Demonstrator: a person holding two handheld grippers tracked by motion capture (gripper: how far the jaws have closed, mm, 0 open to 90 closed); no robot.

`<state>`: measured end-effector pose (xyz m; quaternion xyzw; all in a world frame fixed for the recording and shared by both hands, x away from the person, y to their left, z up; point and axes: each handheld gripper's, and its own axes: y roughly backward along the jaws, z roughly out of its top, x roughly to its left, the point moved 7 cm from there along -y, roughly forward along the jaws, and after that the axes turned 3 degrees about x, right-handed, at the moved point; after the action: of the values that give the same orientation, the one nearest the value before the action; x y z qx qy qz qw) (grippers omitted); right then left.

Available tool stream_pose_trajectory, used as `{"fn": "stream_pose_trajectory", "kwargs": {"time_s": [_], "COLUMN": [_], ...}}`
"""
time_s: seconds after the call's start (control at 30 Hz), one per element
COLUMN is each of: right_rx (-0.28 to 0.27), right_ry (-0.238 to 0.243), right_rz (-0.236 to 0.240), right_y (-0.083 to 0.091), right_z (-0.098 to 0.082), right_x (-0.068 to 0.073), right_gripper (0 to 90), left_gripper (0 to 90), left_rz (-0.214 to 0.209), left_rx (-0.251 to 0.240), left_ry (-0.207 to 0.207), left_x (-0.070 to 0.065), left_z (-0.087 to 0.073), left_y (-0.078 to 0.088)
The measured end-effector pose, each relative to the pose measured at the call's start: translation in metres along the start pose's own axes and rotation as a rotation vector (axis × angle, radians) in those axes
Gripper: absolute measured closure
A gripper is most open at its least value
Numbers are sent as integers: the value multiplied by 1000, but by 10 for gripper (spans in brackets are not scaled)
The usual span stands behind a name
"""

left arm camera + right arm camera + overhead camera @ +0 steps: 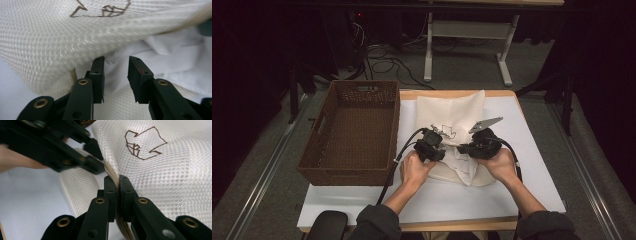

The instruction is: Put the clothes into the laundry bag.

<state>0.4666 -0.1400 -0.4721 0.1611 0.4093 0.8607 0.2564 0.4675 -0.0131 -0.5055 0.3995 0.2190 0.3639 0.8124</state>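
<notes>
Right tongs clenched on tan edge band of cream mesh laundry bag. Left tongs released, jaws apart; crumpled white cloth ahead, beneath bag, on white bench.

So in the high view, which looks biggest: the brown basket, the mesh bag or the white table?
1. White table: it looks biggest.
2. Brown basket: next.
3. Mesh bag: smallest, though the hands and grippers cover part of it, so its full size is unsure.
</notes>
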Motion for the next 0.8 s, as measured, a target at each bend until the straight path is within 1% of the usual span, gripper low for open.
{"fn": "stream_pose_trajectory", "kwargs": {"time_s": [0.03,0.13,0.23,0.3,0.37,0.47,0.5,0.53,0.6,0.67,0.73,0.8], "right_rx": [-2,1,4,3,3,1,3,-2,-12,-7,-7,-13], "right_ry": [8,4,3,5,10,13,12,13,13,15,18,14], "right_rz": [-1,-1,-2,0,0,2,3,5,9,20,24,25], "right_y": [0,0,1,1,2,5,6,7,10,12,13,14], "right_z": [0,1,1,1,2,3,3,4,5,4,5,6], "right_x": [0,0,1,1,1,1,1,1,1,2,3,4], "right_gripper": [873,872,872,872,872,872,872,872,872,872,872,872], "left_gripper": [644,616,571,538,519,490,483,479,468,444,426,425], "left_rz": [1,9,30,37,54,88,107,117,119,110,72,75], "left_rx": [-5,-22,-34,-42,-29,-28,-31,-34,-43,-35,-30,-13], "left_ry": [-13,-41,-64,-68,-72,-90,-101,-109,-116,-127,-146,-164], "left_x": [-2,-7,-10,-11,-10,-9,-9,-10,-11,-12,-16,-18], "left_z": [0,3,9,13,16,20,21,22,24,26,29,30], "left_y": [5,18,26,29,29,30,32,34,38,40,38,35]}}
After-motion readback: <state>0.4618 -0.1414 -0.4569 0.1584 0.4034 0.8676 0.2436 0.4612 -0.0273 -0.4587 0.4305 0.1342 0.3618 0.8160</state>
